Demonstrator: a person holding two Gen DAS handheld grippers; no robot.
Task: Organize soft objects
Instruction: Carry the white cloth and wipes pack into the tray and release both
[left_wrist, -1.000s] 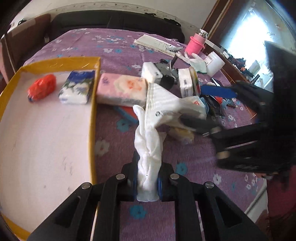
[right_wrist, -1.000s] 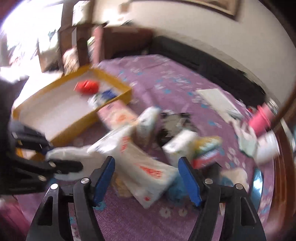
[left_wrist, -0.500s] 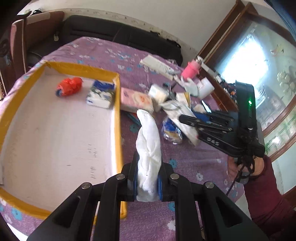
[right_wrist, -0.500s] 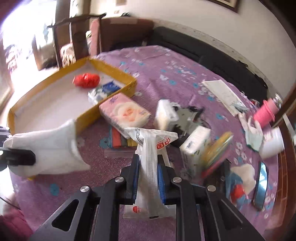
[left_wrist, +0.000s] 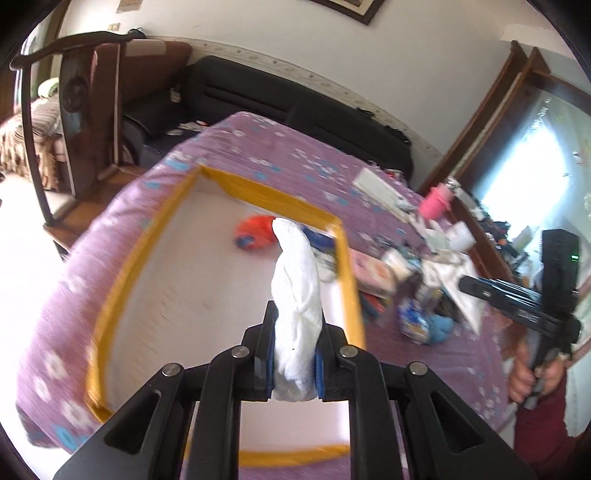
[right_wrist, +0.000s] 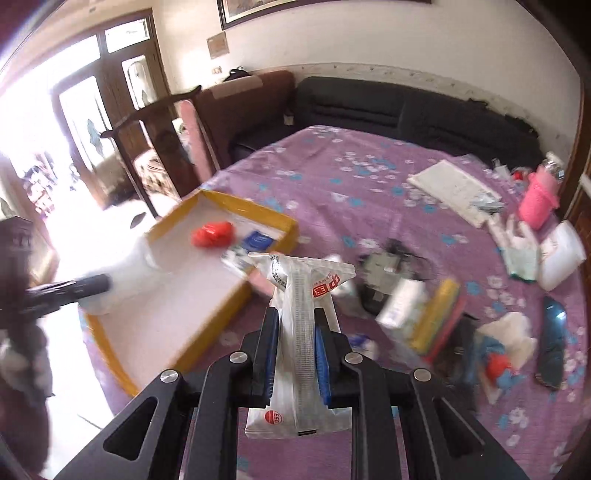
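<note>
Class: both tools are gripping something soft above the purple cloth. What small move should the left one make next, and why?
Probably lower the left tool a little into the yellow-rimmed tray and release. It is shut on the white cloth, which already hangs over the tray's white floor, where a red item lies. The right tool, shut on the plastic packet, can follow.

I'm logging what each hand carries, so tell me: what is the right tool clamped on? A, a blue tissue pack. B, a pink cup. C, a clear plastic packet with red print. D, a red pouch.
C: in the right wrist view the right tool is shut on the packet, clear plastic with red print, held clear of the purple cloth.
</note>
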